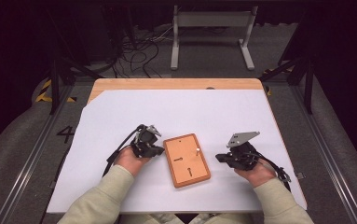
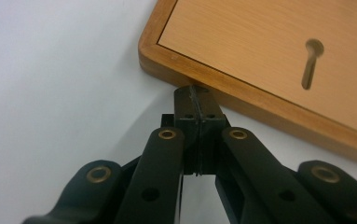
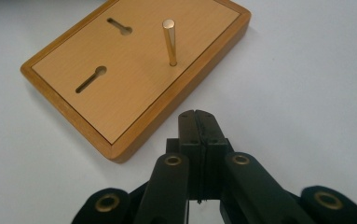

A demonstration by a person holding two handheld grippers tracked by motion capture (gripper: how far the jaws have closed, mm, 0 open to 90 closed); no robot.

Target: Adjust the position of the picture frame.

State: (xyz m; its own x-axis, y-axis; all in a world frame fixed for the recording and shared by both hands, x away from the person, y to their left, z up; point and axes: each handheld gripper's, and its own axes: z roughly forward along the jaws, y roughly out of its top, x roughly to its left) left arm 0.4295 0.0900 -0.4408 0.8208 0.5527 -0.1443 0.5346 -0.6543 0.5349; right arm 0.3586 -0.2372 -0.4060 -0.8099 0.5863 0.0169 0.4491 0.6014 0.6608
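Wooden board (image 1: 187,160) edge touched by left gripper (image 2: 196,100), jaws closed.

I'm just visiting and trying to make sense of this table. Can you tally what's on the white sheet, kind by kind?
Wooden board: 1
Keyhole-shaped slots in the board: 2
Brass pin standing upright in the board: 1
Hand-held grippers, left and right, both shut and empty: 2
Total: 6
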